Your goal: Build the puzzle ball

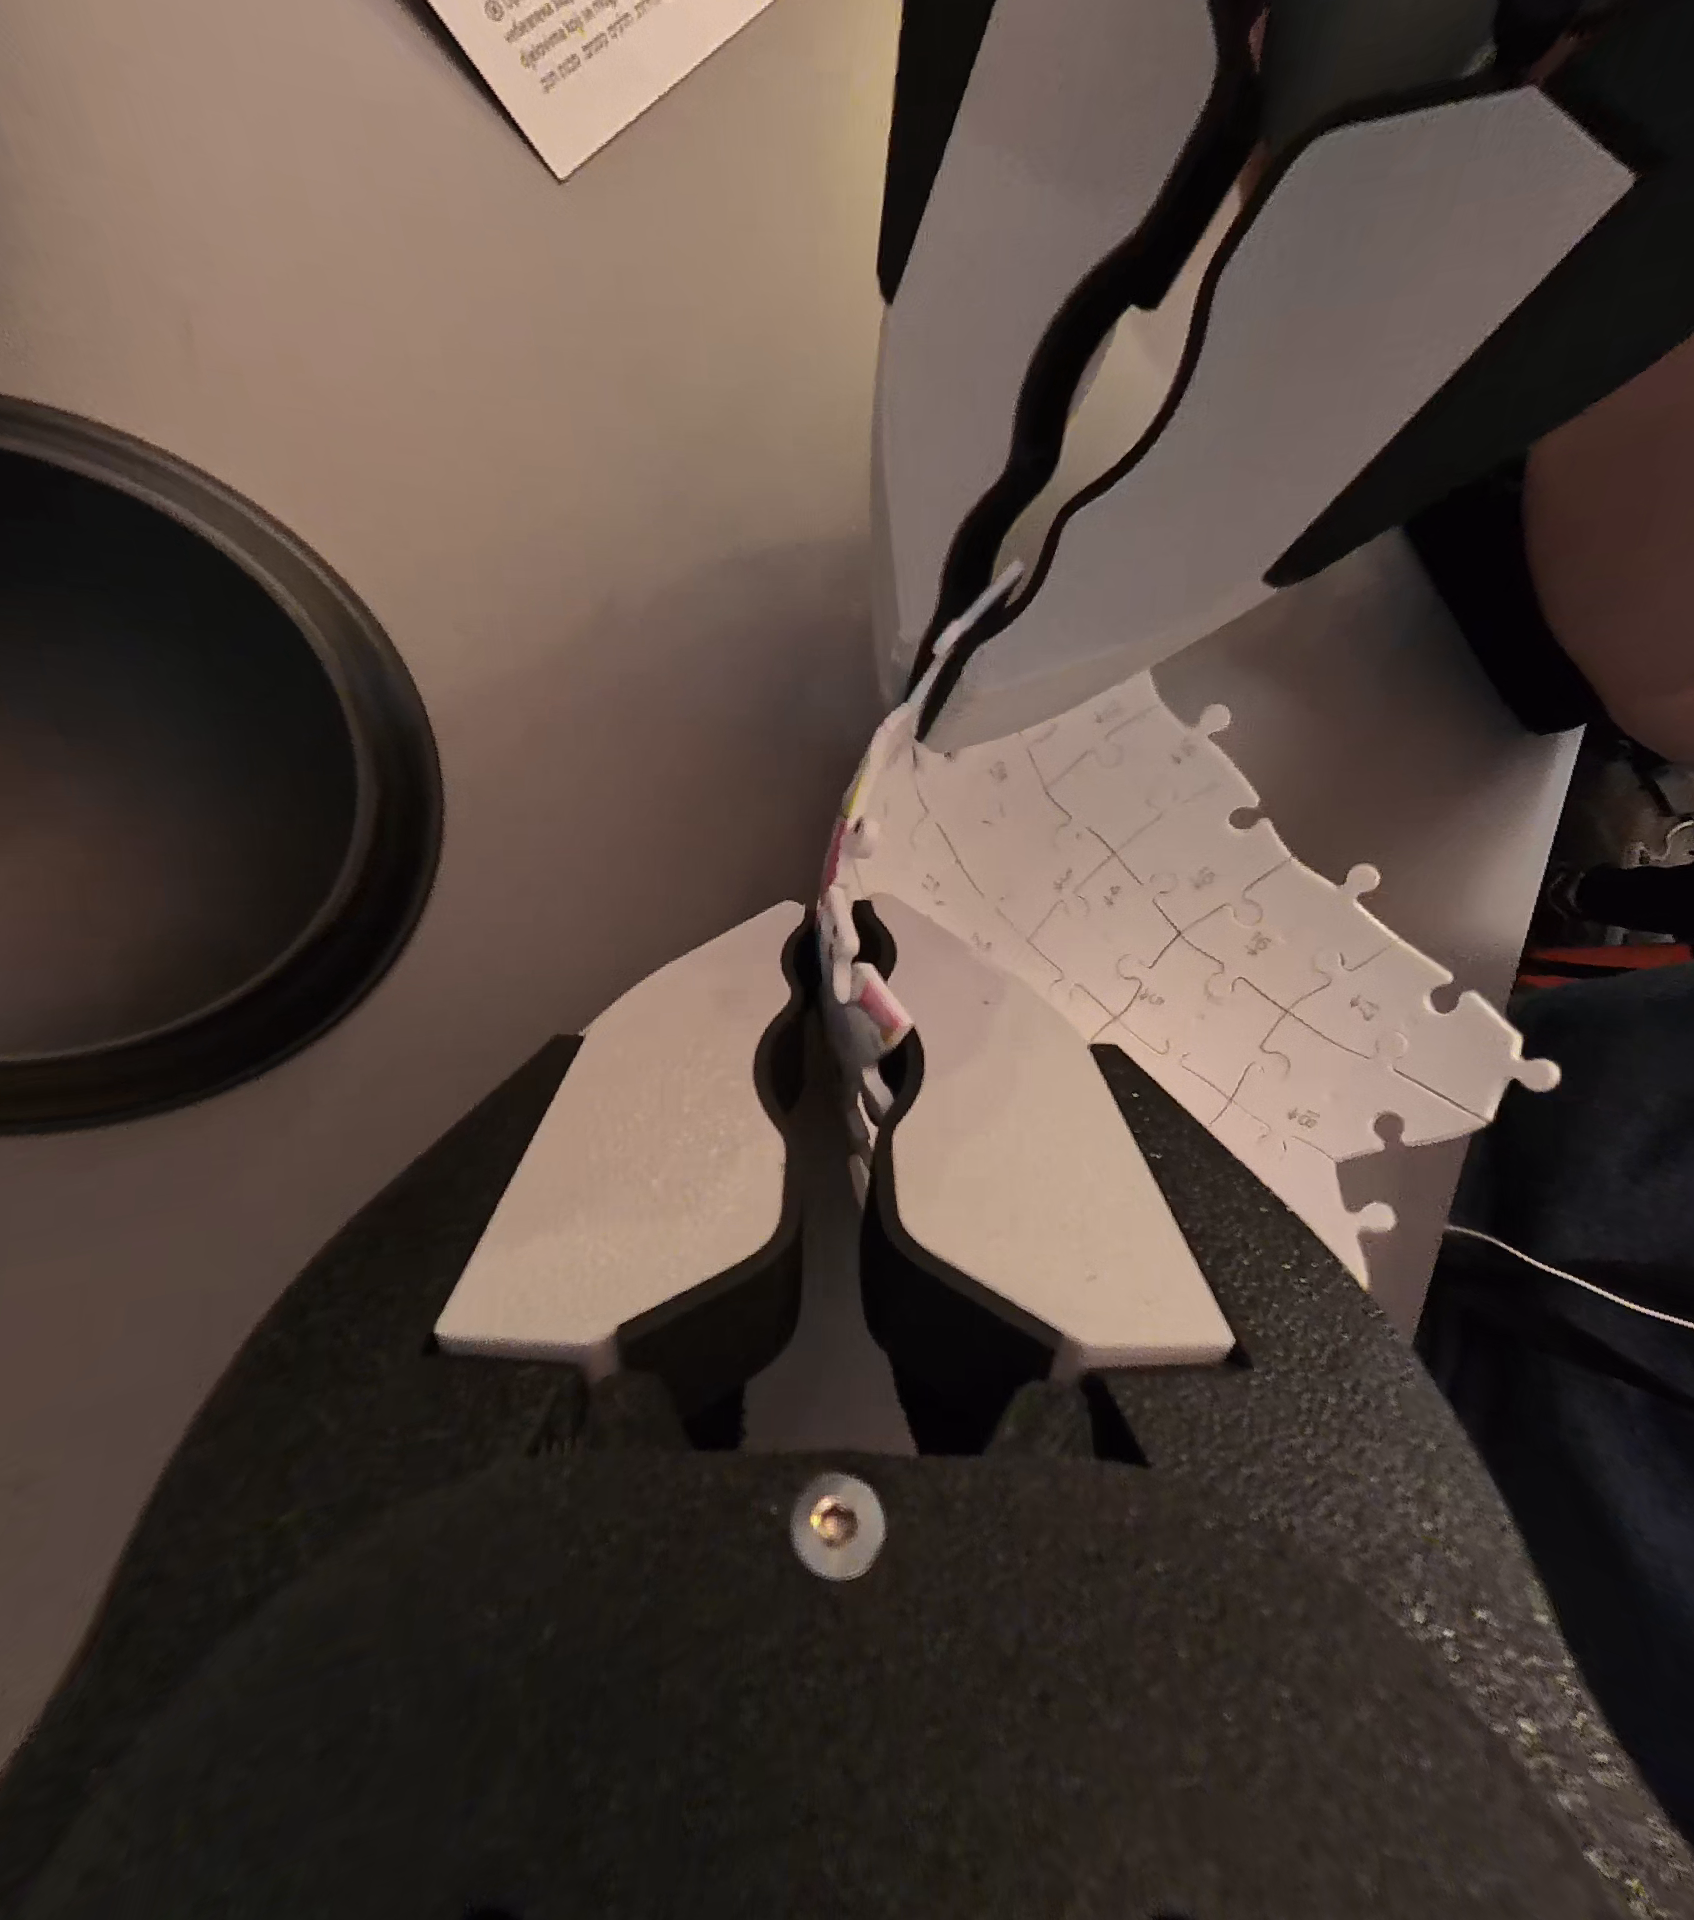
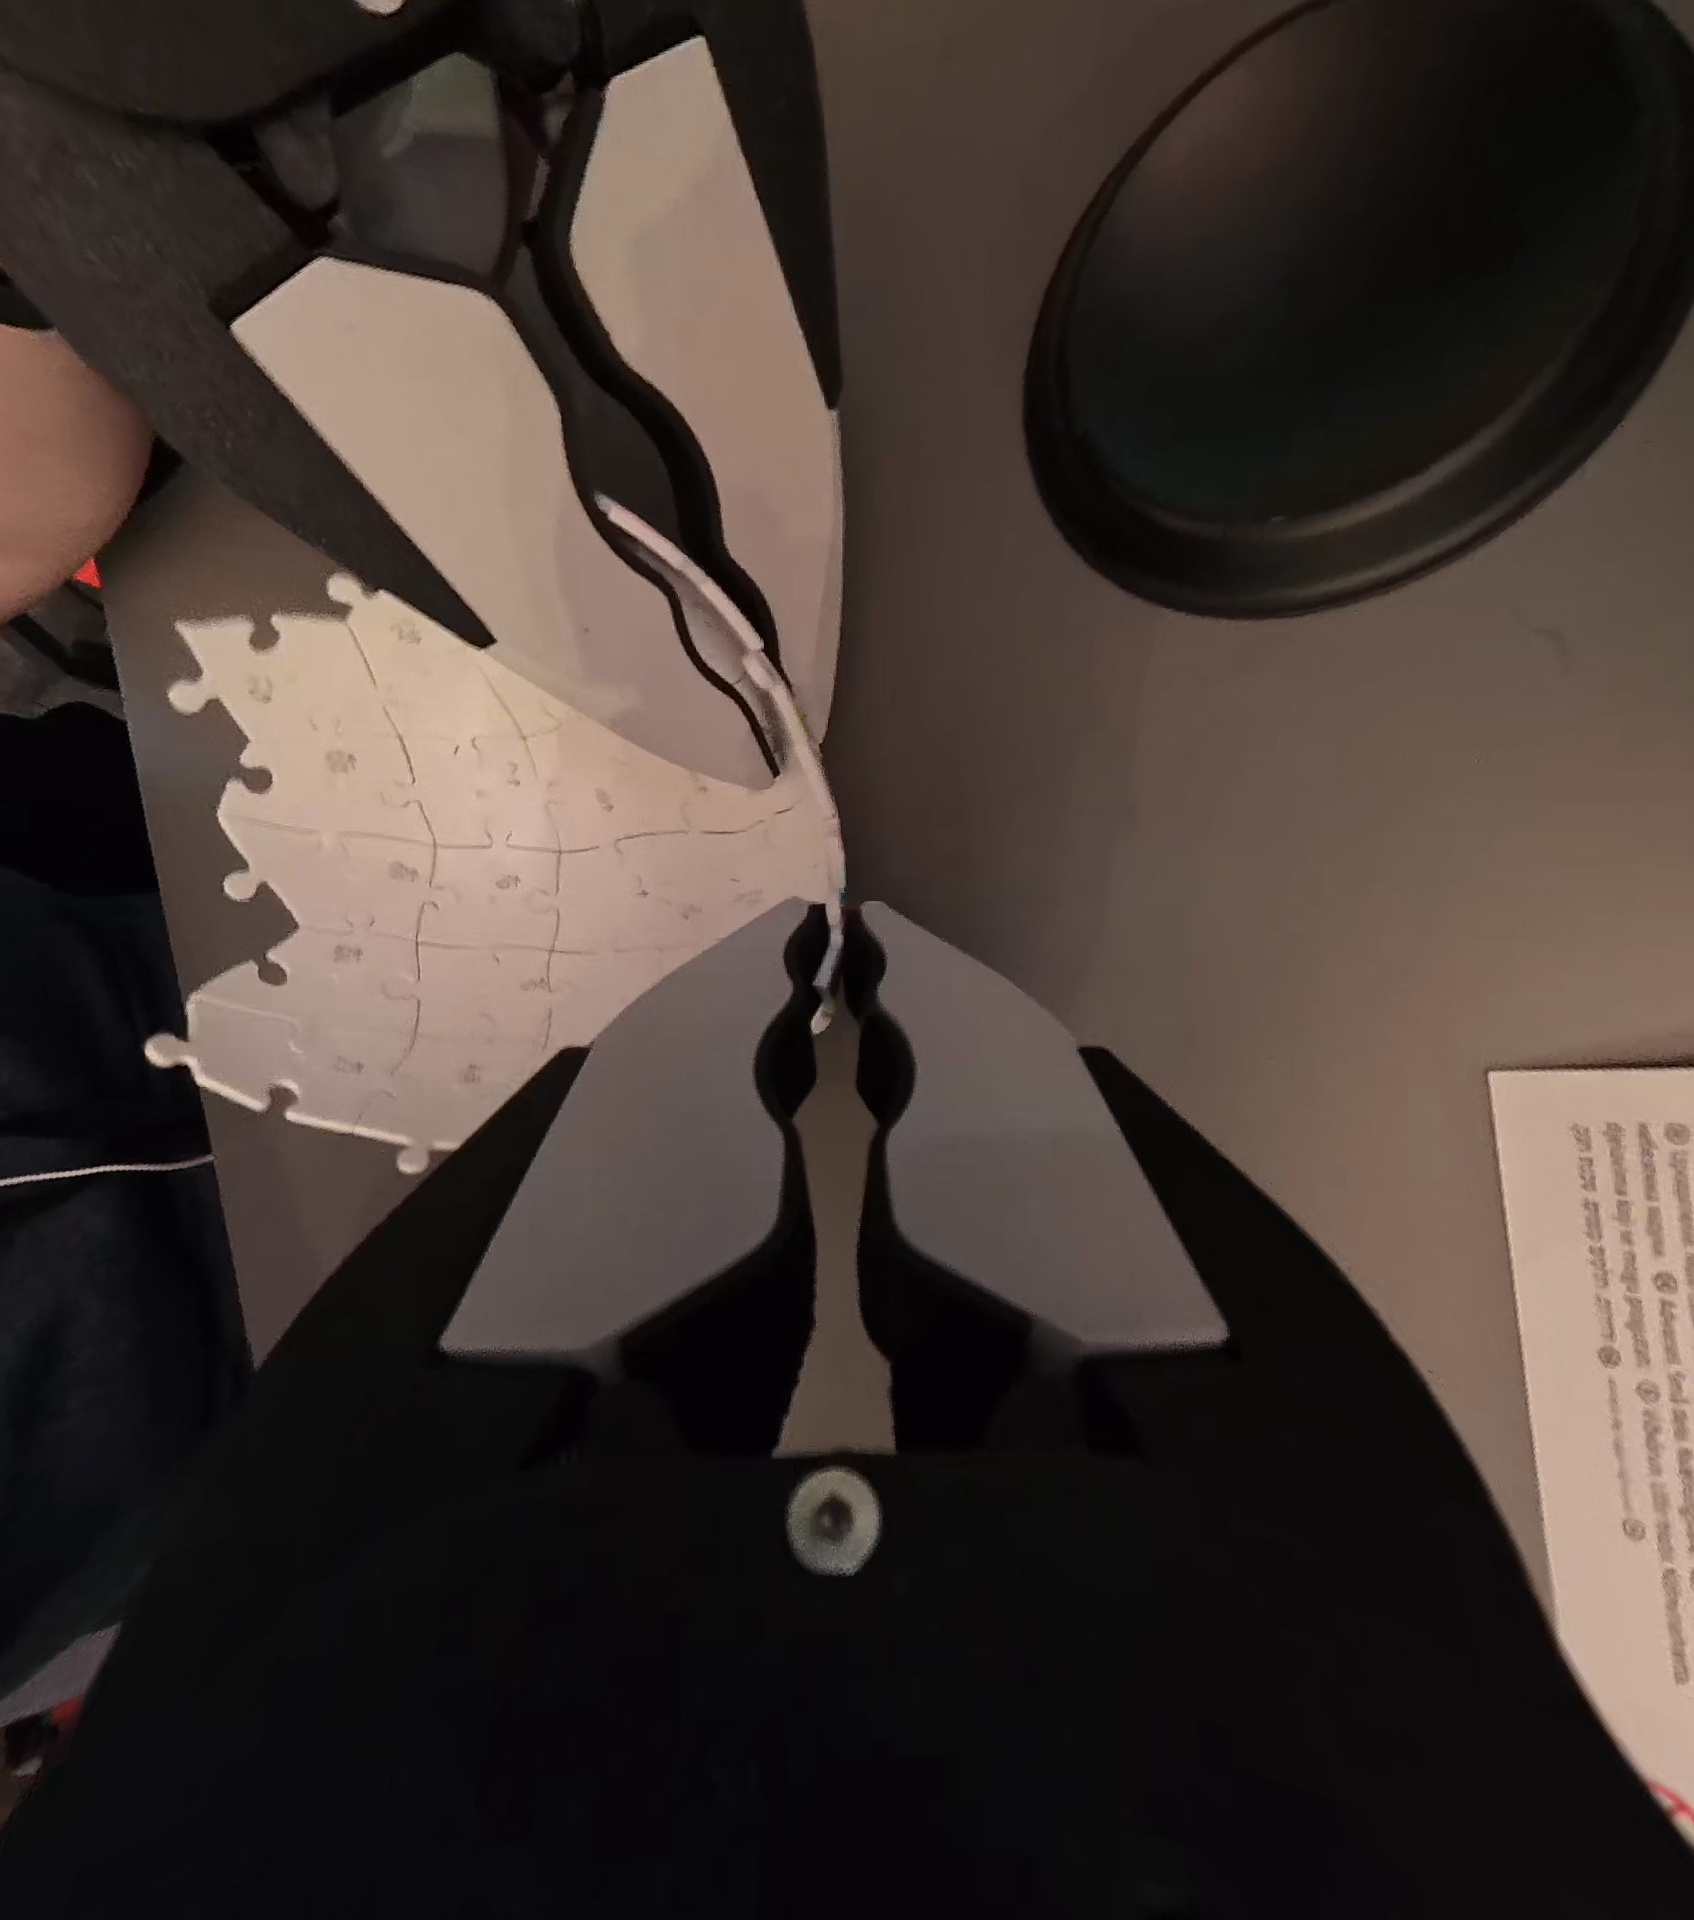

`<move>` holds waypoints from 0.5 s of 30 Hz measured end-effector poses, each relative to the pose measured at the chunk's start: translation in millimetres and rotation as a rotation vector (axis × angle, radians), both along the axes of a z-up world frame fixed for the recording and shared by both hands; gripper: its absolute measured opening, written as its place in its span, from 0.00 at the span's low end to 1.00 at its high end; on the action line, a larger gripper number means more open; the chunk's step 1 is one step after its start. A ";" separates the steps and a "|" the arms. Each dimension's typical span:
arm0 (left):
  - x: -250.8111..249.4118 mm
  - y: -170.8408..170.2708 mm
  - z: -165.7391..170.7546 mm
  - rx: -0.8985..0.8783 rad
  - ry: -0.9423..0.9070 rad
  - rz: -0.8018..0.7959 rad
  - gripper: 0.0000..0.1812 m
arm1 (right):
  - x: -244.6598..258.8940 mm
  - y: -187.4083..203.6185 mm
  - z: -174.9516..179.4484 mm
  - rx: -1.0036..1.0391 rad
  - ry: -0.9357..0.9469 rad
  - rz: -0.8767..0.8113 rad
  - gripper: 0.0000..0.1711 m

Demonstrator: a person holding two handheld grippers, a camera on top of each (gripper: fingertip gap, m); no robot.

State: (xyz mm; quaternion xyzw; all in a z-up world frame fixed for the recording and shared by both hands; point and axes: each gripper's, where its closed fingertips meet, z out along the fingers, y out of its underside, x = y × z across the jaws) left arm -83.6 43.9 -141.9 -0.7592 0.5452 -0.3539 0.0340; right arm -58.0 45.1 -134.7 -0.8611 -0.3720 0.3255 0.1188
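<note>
Both grippers pinch the same edge of the curved puzzle shell (image 1: pixel 1186 935), held above the grey table (image 1: pixel 614 520), near the black round tray (image 1: pixel 147 758). The left gripper (image 1: pixel 838 997) is clamped on the rim's lower stretch, the right gripper (image 2: pixel 838 966) just beyond it along that edge. The shell's white numbered inside bows away from both grippers toward the person, so any next piece must meet its knobbed free border there.

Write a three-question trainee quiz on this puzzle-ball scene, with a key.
1. True or false: both the left hand-held gripper and the right hand-held gripper pinch the curved puzzle shell.
2. Which face of the shell shows in both views: A printed, B plain white?
3. Name the flat item beside the black bowl.

Key: 1 true; 2 B; 3 the printed paper sheet.
</note>
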 end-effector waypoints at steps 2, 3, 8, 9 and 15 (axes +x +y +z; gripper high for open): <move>0.1 0.3 -0.1 0.008 0.005 0.002 0.03 | 0.4 0.4 -0.5 -0.007 -0.011 -0.016 0.02; -0.4 0.6 -0.3 0.011 0.008 0.003 0.03 | 0.2 1.3 -0.7 0.006 -0.017 -0.011 0.02; -0.4 -0.5 -1.0 -0.003 0.011 0.007 0.02 | -1.1 -1.0 -0.4 -0.013 0.027 0.016 0.02; -0.3 -0.5 -1.0 -0.004 0.011 0.007 0.02 | -1.2 -1.1 -0.5 -0.018 0.033 0.015 0.02; -0.2 -0.5 -0.7 -0.011 0.007 0.010 0.02 | -1.6 -0.9 -0.5 -0.010 0.019 0.011 0.04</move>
